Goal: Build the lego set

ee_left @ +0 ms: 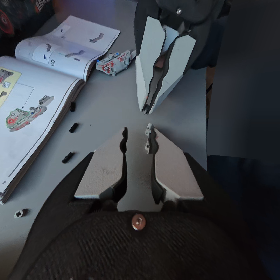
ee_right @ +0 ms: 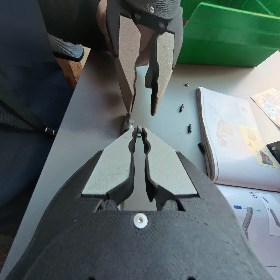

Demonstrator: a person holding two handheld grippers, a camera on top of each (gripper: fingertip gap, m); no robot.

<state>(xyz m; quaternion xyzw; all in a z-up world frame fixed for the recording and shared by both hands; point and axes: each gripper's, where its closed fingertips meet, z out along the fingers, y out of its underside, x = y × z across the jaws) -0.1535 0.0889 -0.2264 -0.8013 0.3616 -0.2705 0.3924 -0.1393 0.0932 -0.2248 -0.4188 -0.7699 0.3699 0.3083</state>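
Small black pin [ee_right: 138, 133] between closed fingertips; grey piece [ee_left: 149, 137] against open finger

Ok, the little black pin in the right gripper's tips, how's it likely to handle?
Tiny beside the right gripper, the black pin is probably very light. It looks round and hollow, so it would likely roll on the table. Pinched only at the very tips, it may twist or slip.

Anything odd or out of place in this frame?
One thing: a small grey piece sits against just one side of the open left tongs, not clamped between them. The right tongs pinch a black pin normally.
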